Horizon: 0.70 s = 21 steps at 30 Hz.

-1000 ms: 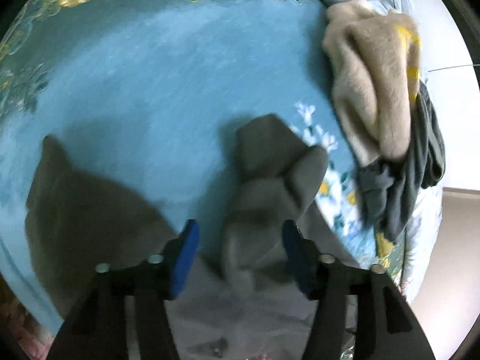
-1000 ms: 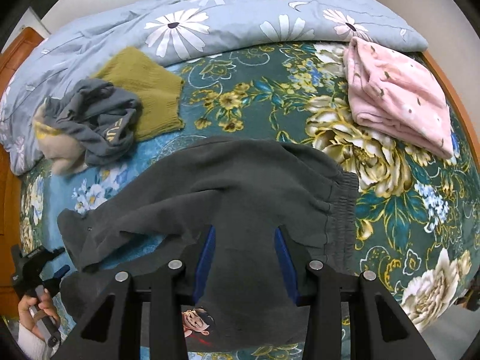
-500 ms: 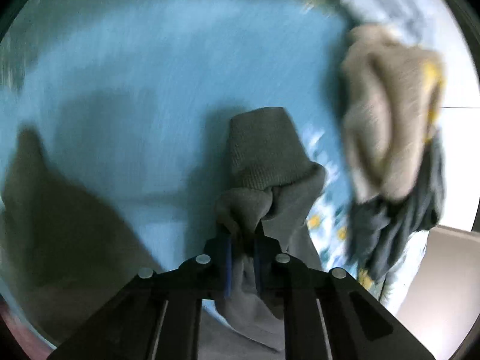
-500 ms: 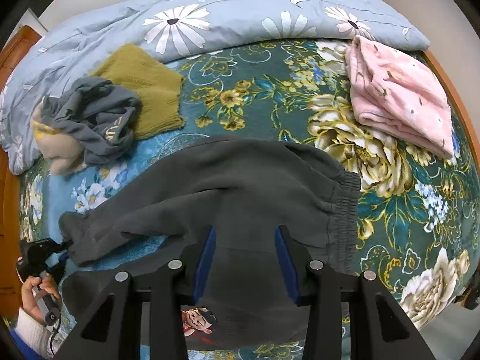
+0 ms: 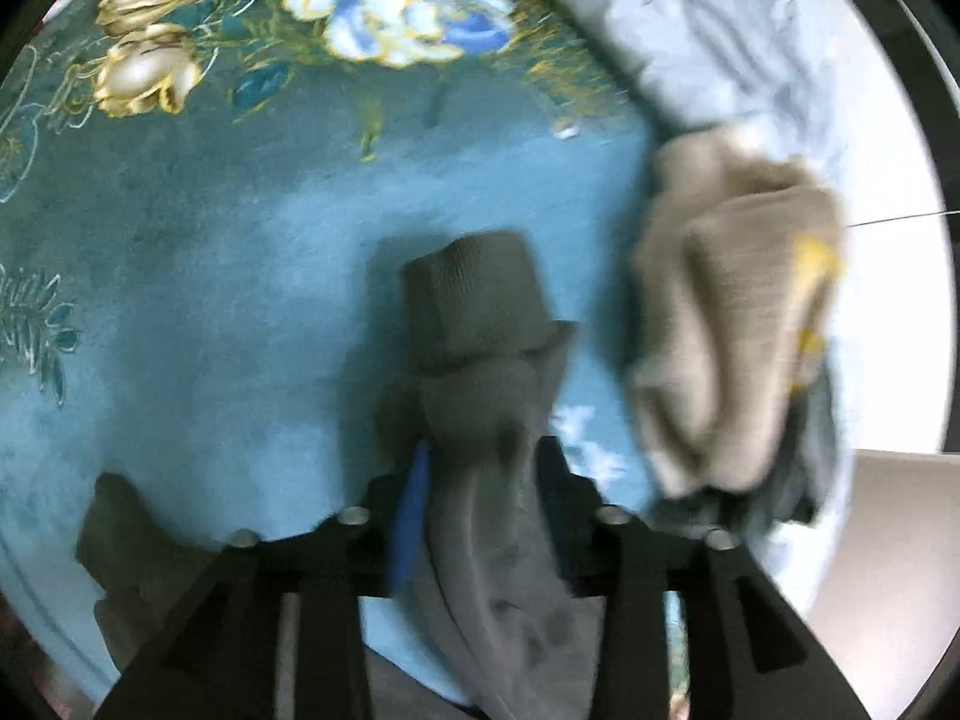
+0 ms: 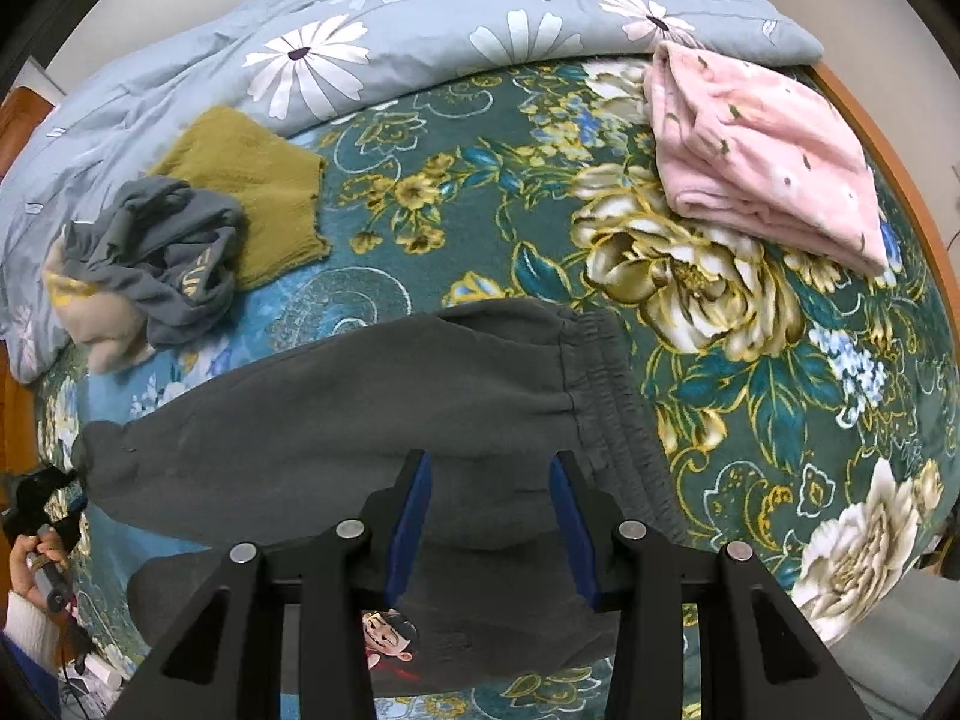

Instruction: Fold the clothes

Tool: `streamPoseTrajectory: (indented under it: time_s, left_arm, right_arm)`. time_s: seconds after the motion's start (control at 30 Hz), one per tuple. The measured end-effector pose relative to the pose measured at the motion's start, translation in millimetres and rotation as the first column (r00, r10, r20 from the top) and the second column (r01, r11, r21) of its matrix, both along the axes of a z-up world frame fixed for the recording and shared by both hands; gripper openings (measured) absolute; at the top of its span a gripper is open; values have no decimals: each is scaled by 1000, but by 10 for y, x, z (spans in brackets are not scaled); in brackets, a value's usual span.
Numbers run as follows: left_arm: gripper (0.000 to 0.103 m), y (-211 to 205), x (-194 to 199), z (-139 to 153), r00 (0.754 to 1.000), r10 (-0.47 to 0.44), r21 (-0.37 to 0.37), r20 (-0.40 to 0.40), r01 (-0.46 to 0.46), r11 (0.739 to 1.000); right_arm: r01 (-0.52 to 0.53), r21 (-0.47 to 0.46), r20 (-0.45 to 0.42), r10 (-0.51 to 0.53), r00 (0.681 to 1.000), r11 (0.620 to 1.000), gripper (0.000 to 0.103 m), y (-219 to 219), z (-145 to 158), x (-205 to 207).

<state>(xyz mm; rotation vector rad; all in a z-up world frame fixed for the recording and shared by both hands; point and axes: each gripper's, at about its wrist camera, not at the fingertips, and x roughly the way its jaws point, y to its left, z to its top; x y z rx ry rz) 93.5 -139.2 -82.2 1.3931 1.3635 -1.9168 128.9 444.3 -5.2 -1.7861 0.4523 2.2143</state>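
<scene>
Dark grey sweatpants (image 6: 384, 408) lie spread across the floral bedspread, waistband to the right, a cartoon patch near the bottom. My left gripper (image 5: 483, 468) is shut on the cuffed end of a pant leg (image 5: 474, 312), with the cuff bunched between and beyond the jaws. In the right wrist view the left gripper (image 6: 45, 495) sits at the far left by the leg's end. My right gripper (image 6: 489, 480) hovers over the pants' middle, jaws apart with fabric lying under them.
A beige fleece garment (image 5: 726, 324) over a dark grey one (image 6: 162, 264) lies next to the cuff. An olive knit (image 6: 252, 192) lies beside them, a folded pink garment (image 6: 762, 150) at the back right, a daisy duvet (image 6: 384, 30) behind.
My left gripper shut on the pant leg's cuff and has since pulled it out to the left, drawing the leg straight. The right gripper has held its place.
</scene>
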Motion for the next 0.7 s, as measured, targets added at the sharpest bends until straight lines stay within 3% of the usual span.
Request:
streamPoseTrajectory:
  time_s: [0.1,0.23,0.33,0.43,0.53,0.7]
  left_arm:
    - [50,-113,390,277,997,27,-10,-71,-28,1000]
    - [53,-363,1148,273,989,144,-24,-37,-145,989]
    - [53,-451,1637,29,974,214,-24,73,-213,977]
    - [53,-476,2010,-254,955,268,38,129,-274,961]
    - [53,-424,2157,-624,938,297,116,176,-319,941]
    - [53,-209,2085,-940,944,276,207,183,-311,928]
  right_arm:
    - [12,-10,-21,-12,1000,1000,45,15,34,57]
    - [61,-54,-41,-63,997,997,47,51,7,234]
    - [106,-84,-41,-109,993,991,48,84,-66,423]
    - [168,-113,-13,-171,985,979,49,138,-200,636]
    - [227,-135,26,-226,974,964,50,191,-360,832]
    - [317,-158,94,-305,948,935,50,263,-654,1139]
